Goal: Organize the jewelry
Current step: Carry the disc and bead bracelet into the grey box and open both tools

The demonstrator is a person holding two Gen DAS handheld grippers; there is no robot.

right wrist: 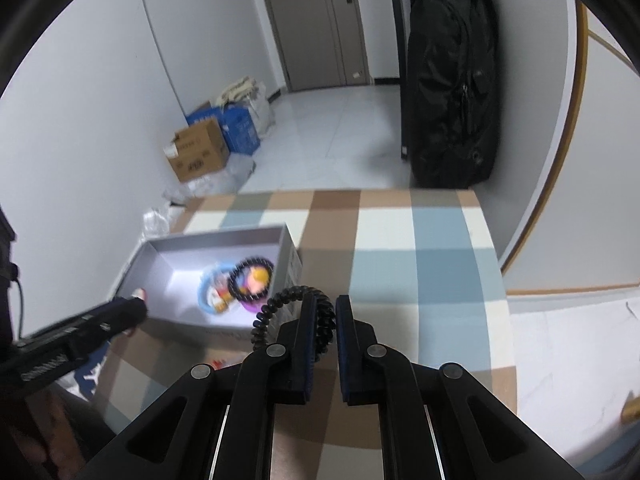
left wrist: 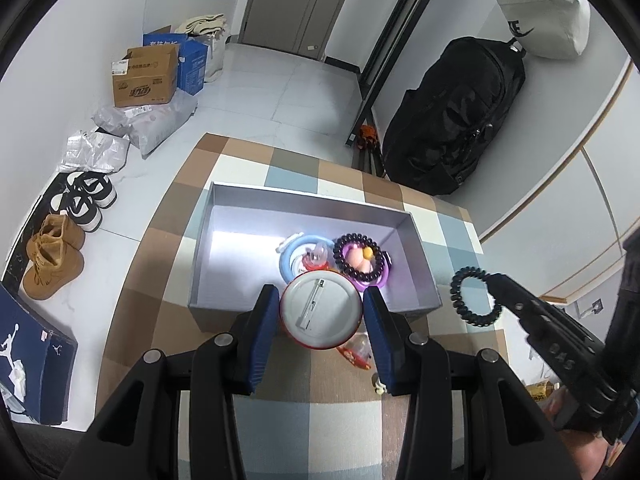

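A round pin badge (left wrist: 320, 316) with a red rim shows its white back and pin, and my left gripper (left wrist: 320, 295) is shut on it just over the near wall of the grey box (left wrist: 416, 252). In the box lie a blue ring bracelet (left wrist: 285, 258), a dark bead bracelet (left wrist: 340, 258) and a purple piece (left wrist: 378, 282). My right gripper (right wrist: 326, 312) is shut on a black coil hair tie (right wrist: 272, 308) and holds it above the checked tablecloth (right wrist: 400, 240), right of the box (right wrist: 292, 264). The left wrist view shows this hair tie (left wrist: 460, 304) hanging from the right gripper (left wrist: 494, 280).
A small red and orange trinket (left wrist: 356, 354) and a tiny pale piece (left wrist: 378, 386) lie on the cloth near the box. Off the table stand a black bag (left wrist: 452, 120), cardboard boxes (left wrist: 146, 76), shoes (left wrist: 52, 264) and a dark blue shoebox (left wrist: 28, 356).
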